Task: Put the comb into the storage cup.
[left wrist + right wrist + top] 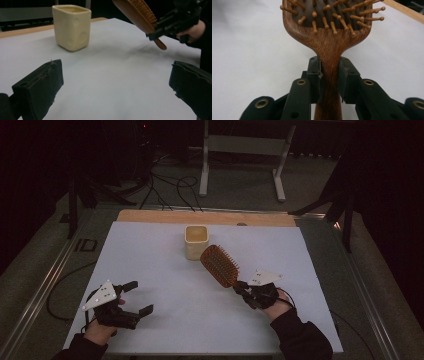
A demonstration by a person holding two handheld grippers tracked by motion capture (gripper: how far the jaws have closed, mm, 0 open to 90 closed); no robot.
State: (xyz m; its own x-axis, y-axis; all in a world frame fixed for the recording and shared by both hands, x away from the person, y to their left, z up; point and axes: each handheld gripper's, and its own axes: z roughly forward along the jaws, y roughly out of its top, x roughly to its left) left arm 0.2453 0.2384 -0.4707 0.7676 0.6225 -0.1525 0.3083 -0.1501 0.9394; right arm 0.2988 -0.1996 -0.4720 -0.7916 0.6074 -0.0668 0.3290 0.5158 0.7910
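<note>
A wooden hairbrush (220, 265) with wooden bristles is lifted off the white table cover, tilted up toward the cup. My right gripper (246, 291) is shut on its handle (330, 75), the pads pressing both sides just below the head. A cream square cup (196, 241) stands upright at the back middle of the cover; the brush head hangs just right of it. My left gripper (134, 296) sits at the front left, open, with nothing between its fingers (40, 85). In the left gripper view the cup (72, 26) stands ahead and the hairbrush (140, 17) hangs at the upper right.
The white cover (150, 255) lies on a wooden table whose bare back edge (150, 215) shows behind the cup. Cables (170, 187) and a white stand (240, 150) are on the floor beyond. Metal rails run along both sides.
</note>
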